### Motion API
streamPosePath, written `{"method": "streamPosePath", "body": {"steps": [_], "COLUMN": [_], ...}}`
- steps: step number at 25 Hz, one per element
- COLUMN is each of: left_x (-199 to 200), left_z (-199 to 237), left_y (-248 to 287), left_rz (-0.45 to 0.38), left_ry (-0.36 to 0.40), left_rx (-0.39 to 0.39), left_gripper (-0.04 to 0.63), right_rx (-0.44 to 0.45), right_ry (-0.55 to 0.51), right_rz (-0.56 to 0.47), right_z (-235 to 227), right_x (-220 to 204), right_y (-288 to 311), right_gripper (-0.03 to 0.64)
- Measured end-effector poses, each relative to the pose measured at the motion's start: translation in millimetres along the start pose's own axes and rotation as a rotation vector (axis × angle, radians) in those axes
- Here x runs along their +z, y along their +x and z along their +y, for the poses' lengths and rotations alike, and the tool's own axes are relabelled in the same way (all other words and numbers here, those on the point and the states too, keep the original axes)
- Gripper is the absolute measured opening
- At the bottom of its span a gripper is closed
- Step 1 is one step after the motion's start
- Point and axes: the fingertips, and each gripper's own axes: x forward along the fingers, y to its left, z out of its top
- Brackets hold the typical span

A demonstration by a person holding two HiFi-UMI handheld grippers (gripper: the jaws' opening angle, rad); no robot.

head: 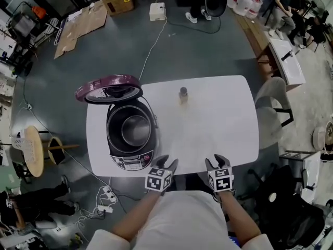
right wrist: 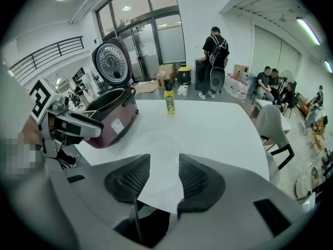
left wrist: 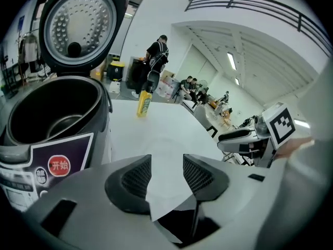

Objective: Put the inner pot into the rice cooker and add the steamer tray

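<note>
- Two gripping tools, the left tongs and the right tongs, hang over the table's near edge. Each has its jaws apart with nothing between them.
- We find the rice cooker on the table's left part, ahead and leftward of the left tongs, which are nearer. Its lid is tipped up behind and its well opens upward.
- We see no loose inner pot or steamer tray. Whether a pot already sits inside, we cannot tell.
- White and smooth, the table carries otherwise only a small bottle. Around it are grey floor, cardboard, cables and chairs.
</note>
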Motion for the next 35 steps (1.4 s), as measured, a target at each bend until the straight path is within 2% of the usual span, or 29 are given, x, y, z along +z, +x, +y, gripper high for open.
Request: {"method": "streamPosePath", "body": {"steps": [13,35], "left_x": [-20.0,-79.8], "left_z": [22.7,58.2], "left_y": [34.5,101.0], "left_rz": [0.051,0.181], "left_ry": [0.002,-0.104], "left_rx": [0.105,0.191], "left_gripper": [0.21,0.213], "right_rx": [0.011,0.091], "right_ry": [-0.04,-0.129], "right_rz": [0.081,0.264], "right_z": [-25.5,-41.3], "right_x": [-18.5,-64.3], "right_y": [31.4,121.2], "right_gripper": [0.193,0.195]}}
